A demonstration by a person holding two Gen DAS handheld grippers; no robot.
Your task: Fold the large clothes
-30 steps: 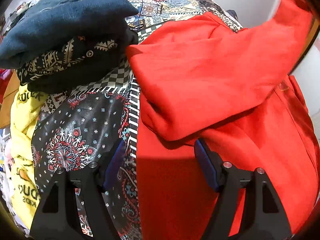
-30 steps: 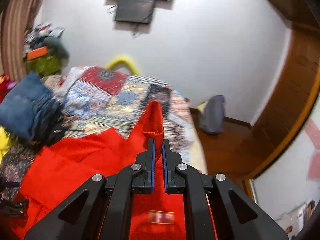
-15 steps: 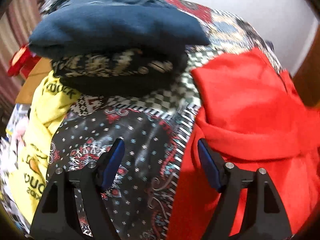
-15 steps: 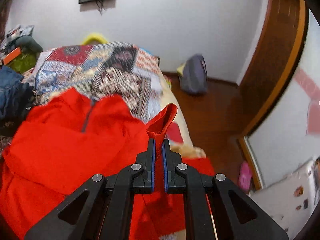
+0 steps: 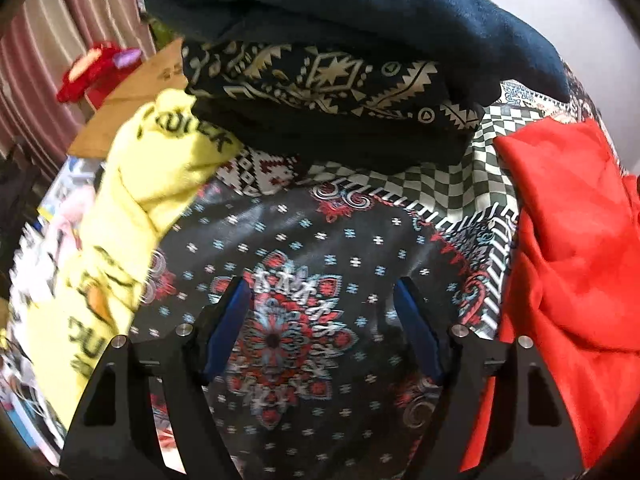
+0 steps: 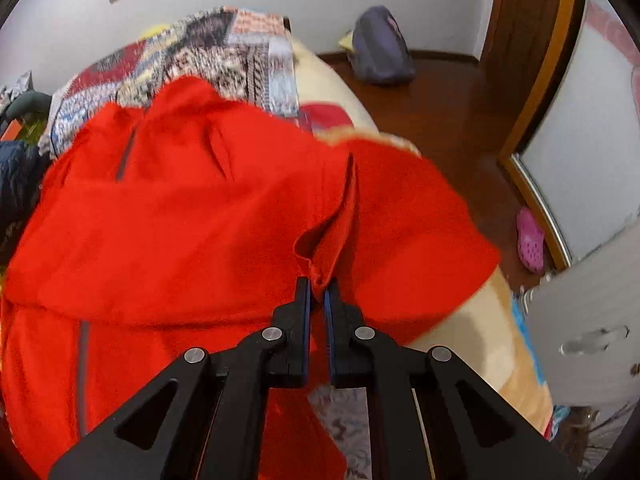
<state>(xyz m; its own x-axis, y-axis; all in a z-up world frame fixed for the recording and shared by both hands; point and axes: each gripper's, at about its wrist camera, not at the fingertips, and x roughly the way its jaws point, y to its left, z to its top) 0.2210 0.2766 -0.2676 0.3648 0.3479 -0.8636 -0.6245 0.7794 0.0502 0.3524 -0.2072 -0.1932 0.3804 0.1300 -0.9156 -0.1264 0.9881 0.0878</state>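
A large red jacket [image 6: 180,208] with a grey zip lies spread over the patterned bedspread [image 6: 240,52]. My right gripper [image 6: 316,286] is shut on a pinched fold of its red fabric, low over the bed near the right edge. In the left wrist view the jacket [image 5: 568,240] only fills the right side. My left gripper [image 5: 322,292] stands open over the dark flowered bedspread [image 5: 352,240], with nothing between its blue pads.
A stack of folded clothes, blue denim [image 5: 360,4] on a black patterned piece [image 5: 320,80], sits at the far side. A yellow printed garment [image 5: 136,208] lies at the left. Beyond the bed are a wooden floor, a grey bag [image 6: 380,48] and a pink shoe [image 6: 530,240].
My left gripper has swung left, off the red jacket and over bare bedspread, staying open. My right gripper has come down with the red fold toward the bed's right edge.
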